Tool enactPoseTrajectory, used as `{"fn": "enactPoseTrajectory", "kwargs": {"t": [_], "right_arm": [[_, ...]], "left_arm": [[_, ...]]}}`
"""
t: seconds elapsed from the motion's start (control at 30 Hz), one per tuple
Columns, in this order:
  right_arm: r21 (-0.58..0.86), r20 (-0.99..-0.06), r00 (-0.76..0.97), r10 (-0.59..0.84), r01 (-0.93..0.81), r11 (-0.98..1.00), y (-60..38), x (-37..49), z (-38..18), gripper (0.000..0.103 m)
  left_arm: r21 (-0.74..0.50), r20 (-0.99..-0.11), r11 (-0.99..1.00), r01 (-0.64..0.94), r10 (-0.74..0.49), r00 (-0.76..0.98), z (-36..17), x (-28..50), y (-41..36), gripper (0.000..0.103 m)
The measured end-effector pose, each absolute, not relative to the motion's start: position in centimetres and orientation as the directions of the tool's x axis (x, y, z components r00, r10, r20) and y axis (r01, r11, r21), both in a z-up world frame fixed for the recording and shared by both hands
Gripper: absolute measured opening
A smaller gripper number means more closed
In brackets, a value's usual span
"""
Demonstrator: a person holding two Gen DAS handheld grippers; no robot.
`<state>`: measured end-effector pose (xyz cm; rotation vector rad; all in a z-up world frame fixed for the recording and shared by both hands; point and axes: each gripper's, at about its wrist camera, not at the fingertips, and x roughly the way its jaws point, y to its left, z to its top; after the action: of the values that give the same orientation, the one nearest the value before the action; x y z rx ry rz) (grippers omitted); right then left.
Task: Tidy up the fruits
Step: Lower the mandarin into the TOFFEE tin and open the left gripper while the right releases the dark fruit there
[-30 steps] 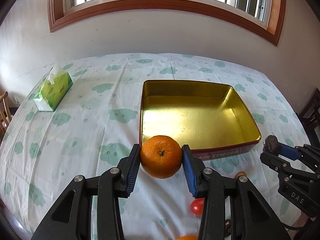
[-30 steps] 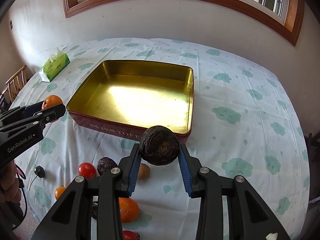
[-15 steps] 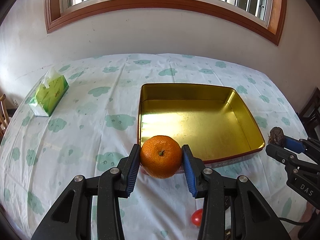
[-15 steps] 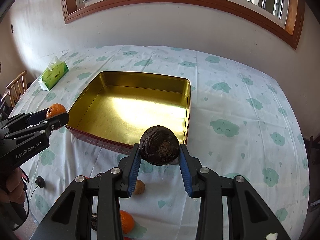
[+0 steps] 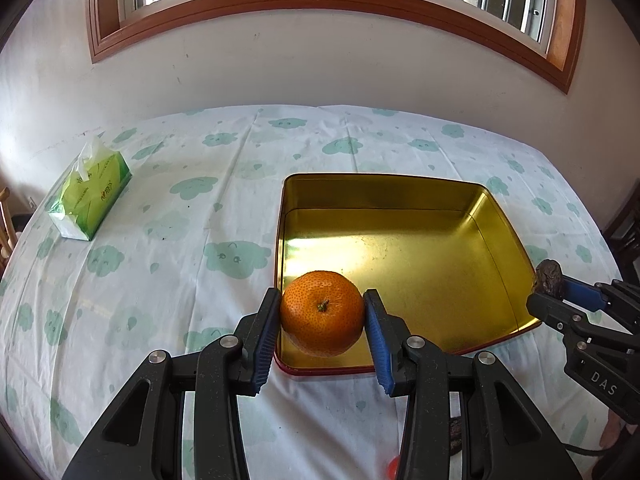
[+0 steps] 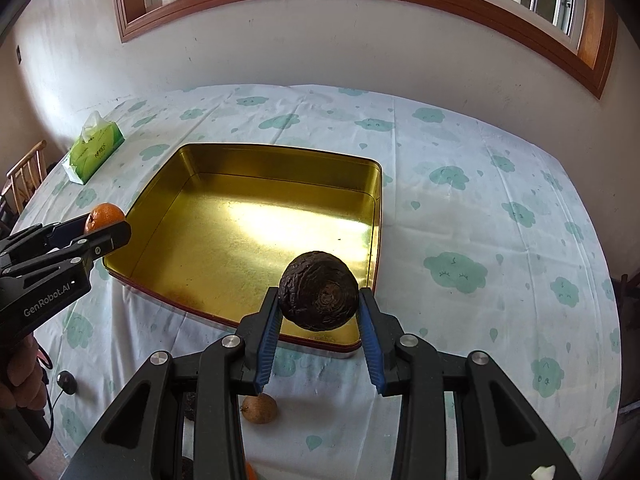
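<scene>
My left gripper (image 5: 322, 322) is shut on an orange mandarin (image 5: 322, 312) and holds it over the near left corner of an empty gold tin tray (image 5: 400, 192). My right gripper (image 6: 318, 312) is shut on a dark wrinkled fruit (image 6: 318, 296) and holds it above the tray's near right corner (image 6: 256, 152). Each gripper shows in the other's view: the right one with its dark fruit (image 5: 550, 280), the left one with its mandarin (image 6: 104, 216).
A green tissue pack (image 5: 90, 194) lies at the table's far left. A small brown fruit (image 6: 259, 409) lies on the cloud-print cloth below my right gripper. A red fruit (image 5: 393, 468) shows at the bottom edge. A wooden chair (image 6: 24, 176) stands left of the table.
Both grippers have moved forward and up with their fruits, from in front of the tray to over its near corners. The loose fruits on the cloth have dropped mostly out of view.
</scene>
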<state>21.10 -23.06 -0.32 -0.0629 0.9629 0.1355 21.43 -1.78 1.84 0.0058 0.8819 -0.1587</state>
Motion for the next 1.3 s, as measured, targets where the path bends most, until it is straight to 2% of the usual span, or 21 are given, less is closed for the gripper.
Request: {"fn": "enactPoseTrajectory", "kwargs": {"t": [1.3], "right_arm": [[-0.011, -0.874, 0.480, 0.079, -0.182, 0.983, -21.9, 25.4, -4.4, 0.036]], "left_arm": [[-0.008, -0.829, 0.985, 0.173, -0.104, 0.550, -2.5, 25.0, -4.1, 0.042]]}}
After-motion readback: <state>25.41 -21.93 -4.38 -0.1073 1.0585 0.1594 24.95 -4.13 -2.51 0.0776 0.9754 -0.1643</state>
